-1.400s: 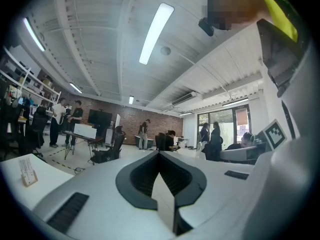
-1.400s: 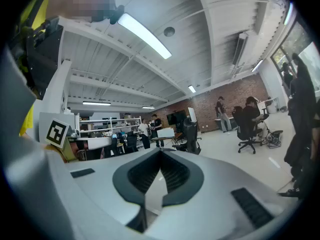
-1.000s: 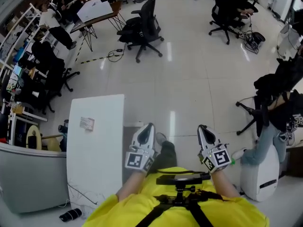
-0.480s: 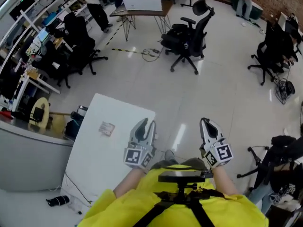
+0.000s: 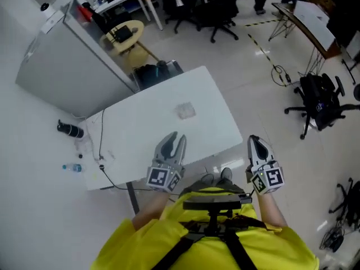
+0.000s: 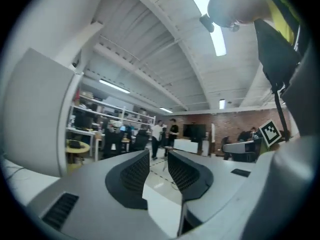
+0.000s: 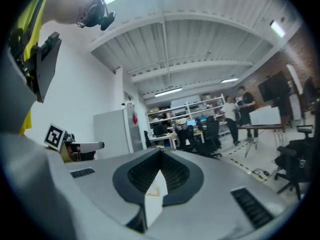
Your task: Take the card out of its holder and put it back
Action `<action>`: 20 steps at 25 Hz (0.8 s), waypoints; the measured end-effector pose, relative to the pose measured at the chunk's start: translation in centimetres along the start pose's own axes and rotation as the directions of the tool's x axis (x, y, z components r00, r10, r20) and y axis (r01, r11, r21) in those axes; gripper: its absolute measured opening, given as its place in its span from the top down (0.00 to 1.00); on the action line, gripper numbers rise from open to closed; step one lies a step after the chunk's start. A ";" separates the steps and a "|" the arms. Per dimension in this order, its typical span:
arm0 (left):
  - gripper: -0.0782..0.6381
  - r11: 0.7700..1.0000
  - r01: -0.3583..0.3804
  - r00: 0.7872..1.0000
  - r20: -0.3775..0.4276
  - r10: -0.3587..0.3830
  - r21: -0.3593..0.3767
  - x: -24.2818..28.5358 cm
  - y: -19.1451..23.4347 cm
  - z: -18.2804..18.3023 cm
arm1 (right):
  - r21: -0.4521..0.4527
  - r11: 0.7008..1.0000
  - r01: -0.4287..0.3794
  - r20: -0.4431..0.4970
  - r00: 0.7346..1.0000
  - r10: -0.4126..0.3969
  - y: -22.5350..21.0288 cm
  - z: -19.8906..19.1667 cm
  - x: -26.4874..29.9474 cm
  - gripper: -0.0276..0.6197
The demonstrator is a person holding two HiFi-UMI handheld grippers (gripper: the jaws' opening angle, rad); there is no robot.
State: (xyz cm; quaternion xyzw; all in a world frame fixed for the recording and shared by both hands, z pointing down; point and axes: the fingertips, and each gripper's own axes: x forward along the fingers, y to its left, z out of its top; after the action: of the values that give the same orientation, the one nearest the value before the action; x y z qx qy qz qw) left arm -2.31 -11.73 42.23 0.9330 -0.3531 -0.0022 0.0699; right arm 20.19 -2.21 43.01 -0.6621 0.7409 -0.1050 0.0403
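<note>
While the person in the yellow top [image 5: 208, 246] stands at the near edge of a big white flat table [image 5: 140, 122], the small pale card holder [image 5: 185, 111] lies flat near the middle of it. It is too blurry to show the card inside.

The left claw [image 5: 175, 138] is over the near part of the table, well short of the card holder. Its jaws have just been opening and stand apart, with nothing between them. The right claw [image 5: 256, 142] is out past the table's right corner, over the shiny white floor [image 5: 264, 89]. Its jaws are pressed together.

A thin black cable [image 5: 102, 145] runs across the left end of the table. A tall grey cabinet [image 5: 67, 66] stands behind the table, and a round yellow stool [image 5: 126, 32] is just beside it. On the floor at the left lie a short black tube [image 5: 70, 129] and a small clear bottle [image 5: 72, 167]. A black office chair on wheels [image 5: 320, 103] stands at the right, well apart from the table. A brown desk on thin legs [image 5: 309, 18] is farther back.
</note>
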 end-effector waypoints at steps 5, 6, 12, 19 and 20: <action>0.89 0.954 -0.297 0.954 0.019 0.298 -0.025 -5.0 4.3 -0.8 | -0.020 0.973 -0.229 -0.040 0.973 0.228 3.0 0.4 6.9 0.95; 0.89 0.946 -0.324 0.946 0.013 0.324 -0.031 -5.5 4.6 -1.4 | -0.018 0.965 -0.263 -0.051 0.964 0.262 3.6 0.1 7.7 0.95; 0.78 0.961 -0.274 0.961 -0.058 0.271 -0.048 -3.5 6.9 -4.2 | 0.027 0.934 -0.357 -0.145 0.923 0.357 5.3 -3.6 10.9 0.95; 0.66 0.999 -0.033 0.979 -0.200 0.035 0.012 2.5 15.0 -11.1 | 0.025 0.925 -0.379 -0.221 0.900 0.375 8.4 -8.0 15.6 0.95; 0.66 1.000 -0.002 0.975 -0.221 0.007 0.022 3.7 16.1 -12.5 | 0.027 0.923 -0.383 -0.229 0.897 0.379 8.6 -8.9 16.4 0.95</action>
State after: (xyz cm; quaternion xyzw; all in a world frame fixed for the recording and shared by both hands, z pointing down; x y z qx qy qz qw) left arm -9.49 -24.48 56.94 0.9273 -0.3452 0.1054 0.0988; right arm 8.14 -16.63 51.17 -0.4882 0.8566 -0.1642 -0.0319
